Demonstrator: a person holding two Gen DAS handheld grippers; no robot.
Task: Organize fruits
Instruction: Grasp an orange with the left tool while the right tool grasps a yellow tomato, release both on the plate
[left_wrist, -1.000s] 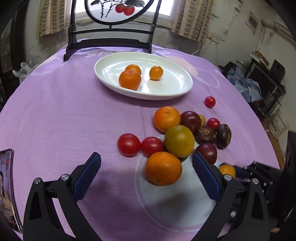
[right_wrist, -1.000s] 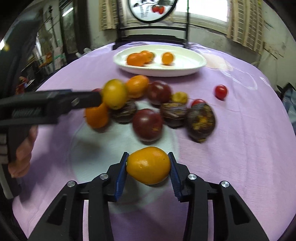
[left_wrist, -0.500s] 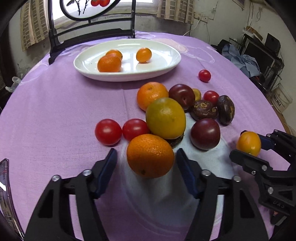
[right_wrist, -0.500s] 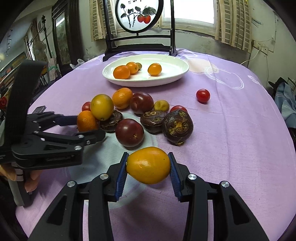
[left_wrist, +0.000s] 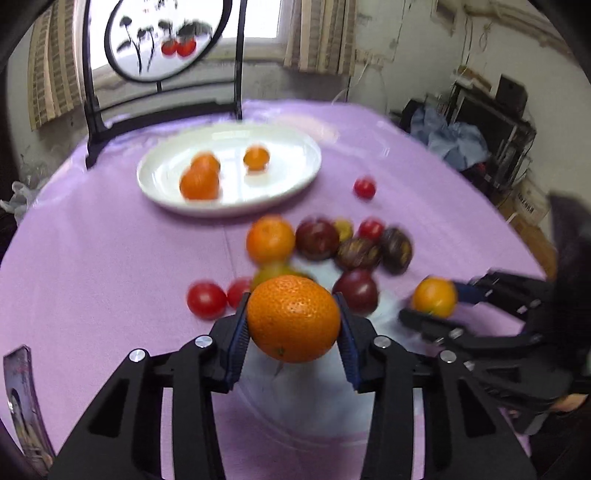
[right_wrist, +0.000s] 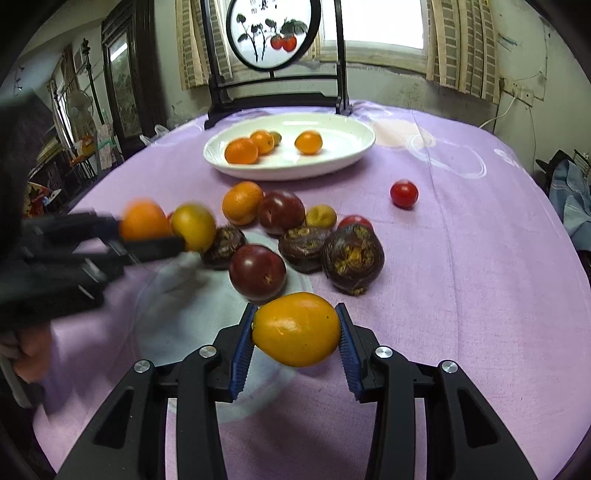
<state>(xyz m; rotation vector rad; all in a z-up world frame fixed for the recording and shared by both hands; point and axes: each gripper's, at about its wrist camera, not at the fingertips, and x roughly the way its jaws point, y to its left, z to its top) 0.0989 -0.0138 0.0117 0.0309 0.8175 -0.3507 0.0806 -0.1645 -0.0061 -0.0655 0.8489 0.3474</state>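
Progress, as I read it: white plate (right_wrist: 354, 155) at the far side of the surface holds a few small orange fruits. My left gripper (left_wrist: 293, 328), jaws just closed, pinches an orange (left_wrist: 293, 317); my right gripper (right_wrist: 295, 332) pinches a yellow-orange fruit (right_wrist: 295, 328). Tomatoes and dark fruits remain on the purple cloth (right_wrist: 461, 277), unsorted.

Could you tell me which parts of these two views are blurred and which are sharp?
Left wrist view: the held orange is sharp, while the plate and loose fruit smear with motion. Right wrist view: mostly sharp, including the yellow fruit; only the left gripper is blurred.
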